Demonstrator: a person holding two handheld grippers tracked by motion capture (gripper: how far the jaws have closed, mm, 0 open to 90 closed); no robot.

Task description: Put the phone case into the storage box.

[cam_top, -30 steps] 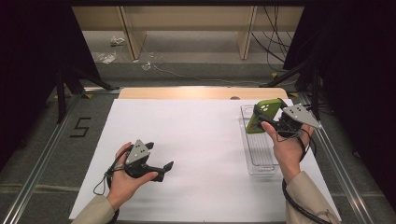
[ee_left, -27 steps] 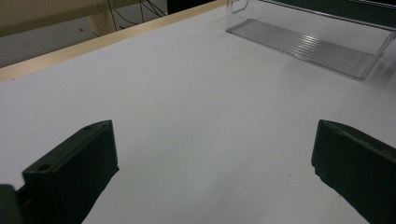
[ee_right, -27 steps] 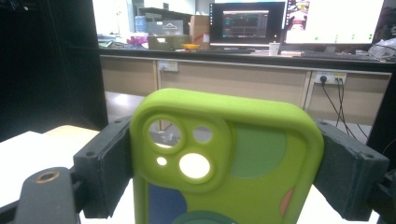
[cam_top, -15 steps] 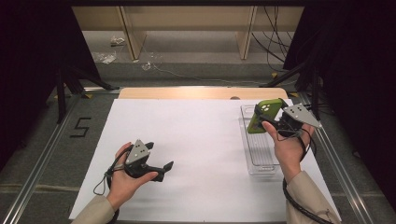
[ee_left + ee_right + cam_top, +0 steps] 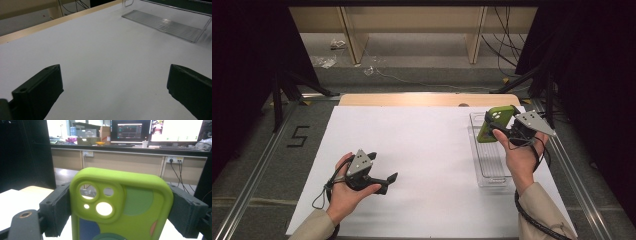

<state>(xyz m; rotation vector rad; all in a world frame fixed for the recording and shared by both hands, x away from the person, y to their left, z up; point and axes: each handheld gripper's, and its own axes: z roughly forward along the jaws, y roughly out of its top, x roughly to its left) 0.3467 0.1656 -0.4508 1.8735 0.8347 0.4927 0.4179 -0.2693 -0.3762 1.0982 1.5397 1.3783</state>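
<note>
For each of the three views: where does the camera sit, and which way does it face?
High view: above the person's side, looking forward and down at the table; both forearms and both grippers show.
Left gripper view: on the left gripper, low over the table; open jaws.
Right gripper view: on the right gripper, facing desks; jaws clamp the phone case.
High and left views share the clear tray.

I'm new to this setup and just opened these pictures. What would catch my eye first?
The bright green phone case, clamped by its sides in the right gripper, held above the clear tray at the table's right. Next, the left gripper resting low over the white sheet at front left, jaws wide apart with nothing between them.
</note>
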